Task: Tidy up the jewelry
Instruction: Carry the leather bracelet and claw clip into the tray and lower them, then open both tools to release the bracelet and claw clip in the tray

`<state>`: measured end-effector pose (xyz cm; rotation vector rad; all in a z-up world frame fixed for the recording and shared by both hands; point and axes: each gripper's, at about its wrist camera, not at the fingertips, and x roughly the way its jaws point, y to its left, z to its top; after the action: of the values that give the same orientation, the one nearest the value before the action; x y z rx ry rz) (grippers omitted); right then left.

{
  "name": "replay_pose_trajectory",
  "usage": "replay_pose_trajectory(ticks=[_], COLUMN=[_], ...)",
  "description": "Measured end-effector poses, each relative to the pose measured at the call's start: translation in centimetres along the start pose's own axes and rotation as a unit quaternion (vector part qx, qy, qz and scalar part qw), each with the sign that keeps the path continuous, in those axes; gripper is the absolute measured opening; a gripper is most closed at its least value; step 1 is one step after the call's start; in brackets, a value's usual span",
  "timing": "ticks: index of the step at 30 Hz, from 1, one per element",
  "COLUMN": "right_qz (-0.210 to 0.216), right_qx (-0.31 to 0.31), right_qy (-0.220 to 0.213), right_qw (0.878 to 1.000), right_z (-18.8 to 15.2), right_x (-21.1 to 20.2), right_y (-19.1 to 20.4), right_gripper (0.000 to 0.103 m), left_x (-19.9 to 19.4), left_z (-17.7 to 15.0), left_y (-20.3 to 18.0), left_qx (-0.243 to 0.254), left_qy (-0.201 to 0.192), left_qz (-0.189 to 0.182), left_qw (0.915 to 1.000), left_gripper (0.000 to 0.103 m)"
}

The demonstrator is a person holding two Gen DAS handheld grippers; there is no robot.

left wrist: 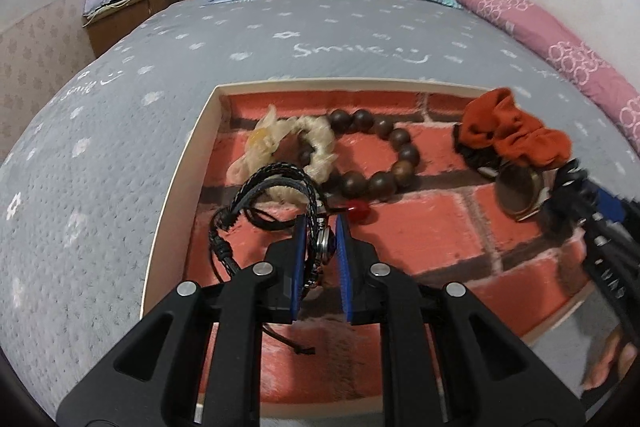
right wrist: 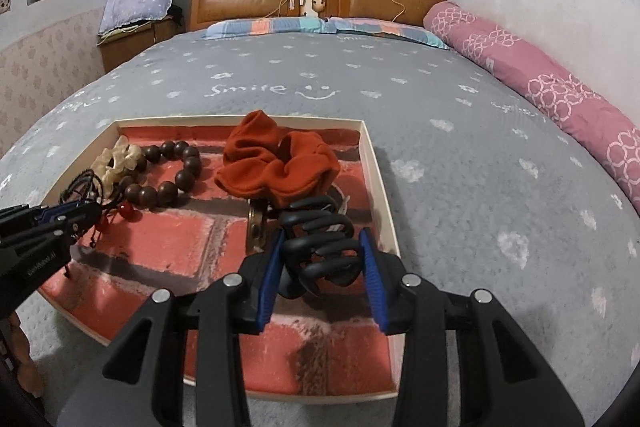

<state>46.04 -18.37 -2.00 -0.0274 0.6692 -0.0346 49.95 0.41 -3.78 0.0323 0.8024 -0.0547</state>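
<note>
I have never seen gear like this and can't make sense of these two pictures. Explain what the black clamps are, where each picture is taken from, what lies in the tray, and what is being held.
The black clamps are hand-held two-finger grippers, one in each of a person's hands, each with a camera looking along its blue-padded fingers. One picture comes from the left gripper, the other from the right gripper.

A shallow tray with a brick-pattern floor lies on a grey bed cover. In it are a wooden bead bracelet, a cream scrunchie, an orange scrunchie and a round brass-coloured piece.

The left gripper is shut on a black cord bracelet. The right one holds a black claw hair clip.
</note>
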Motion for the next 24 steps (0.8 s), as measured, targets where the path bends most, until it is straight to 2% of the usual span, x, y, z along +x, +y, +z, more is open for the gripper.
replay_pose_trajectory(ticks=[6,14,16,20,24], right_qz=[0.011,0.023,0.019,0.026,0.026], right_qx=[0.006,0.013,0.013,0.012,0.011], right_qy=[0.009,0.031,0.028,0.017,0.006], right_qw=[1.000,0.999,0.999,0.999,1.000], right_z=[-0.6,-0.7,-0.8,-0.4,-0.2], right_x=[0.0,0.1,-0.5,-2.5,-4.9], right_y=[-0.4,-0.7,-0.8,-0.9,-1.4], right_gripper=[0.038,0.041,0.062,0.074,0.091], left_x=[0.8,-0.4,-1.4,-3.9,-8.0], left_z=[0.0,0.0,0.0,-0.1,-0.7], left_y=[0.8,0.5,0.6,1.1,1.7], left_qx=[-0.012,-0.010,-0.008,-0.021,-0.016], left_qy=[0.015,0.005,-0.004,-0.013,-0.033], left_qz=[-0.004,0.000,0.004,-0.014,-0.011], left_qw=[0.9998,0.9999,1.0000,0.9996,0.9993], left_gripper=[0.020,0.049,0.058,0.070,0.094])
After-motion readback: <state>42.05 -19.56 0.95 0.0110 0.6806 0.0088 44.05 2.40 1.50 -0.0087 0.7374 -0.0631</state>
